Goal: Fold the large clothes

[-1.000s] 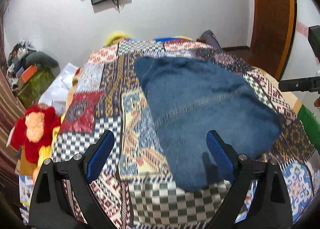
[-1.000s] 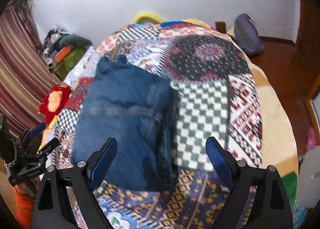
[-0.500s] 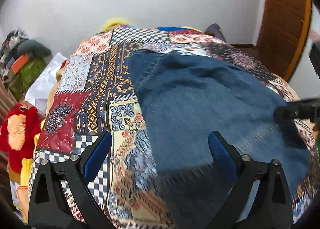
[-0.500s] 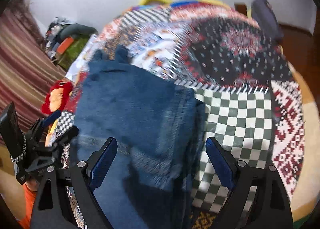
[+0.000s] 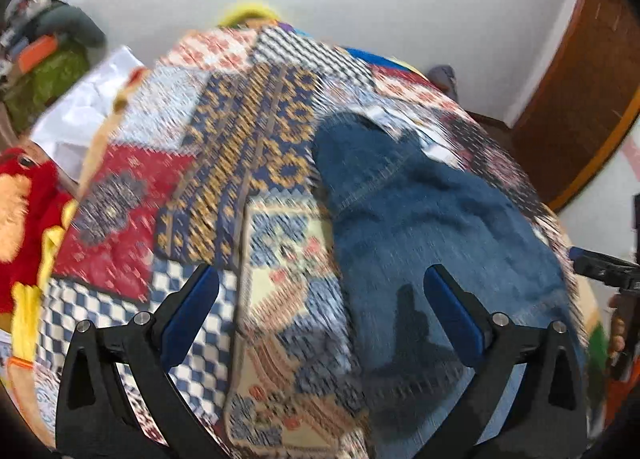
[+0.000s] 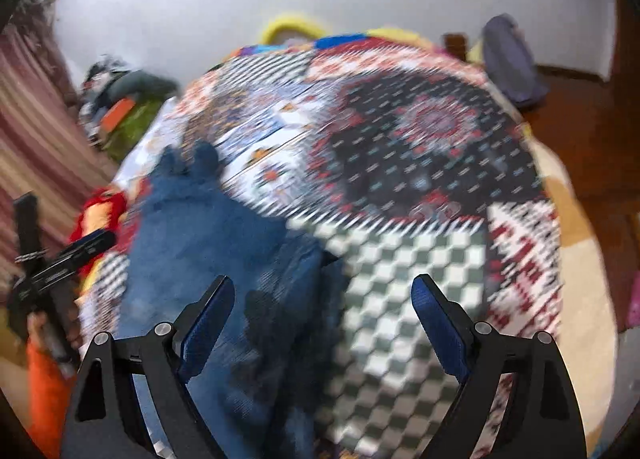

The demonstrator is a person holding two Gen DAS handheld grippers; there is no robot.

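Observation:
Folded blue jeans (image 5: 432, 243) lie on a patchwork bedspread (image 5: 248, 155); in the right wrist view the jeans (image 6: 224, 259) are at the lower left. My left gripper (image 5: 318, 311) is open and empty, low over the jeans' left edge. My right gripper (image 6: 322, 323) is open and empty, over the jeans' right edge and the green checked patch (image 6: 404, 299). The right gripper shows at the right edge of the left wrist view (image 5: 600, 267), and the left gripper at the left edge of the right wrist view (image 6: 60, 263). Both views are motion-blurred.
A red and yellow plush toy (image 5: 24, 219) lies off the bed's left side. Clutter and a green bag (image 5: 44, 71) sit by the wall. A wooden door (image 5: 576, 91) is at the right. A grey bag (image 6: 508, 59) lies on the floor.
Both grippers have moved forward and lower over the bed, closer to the jeans. Both stay open. The jeans have not moved.

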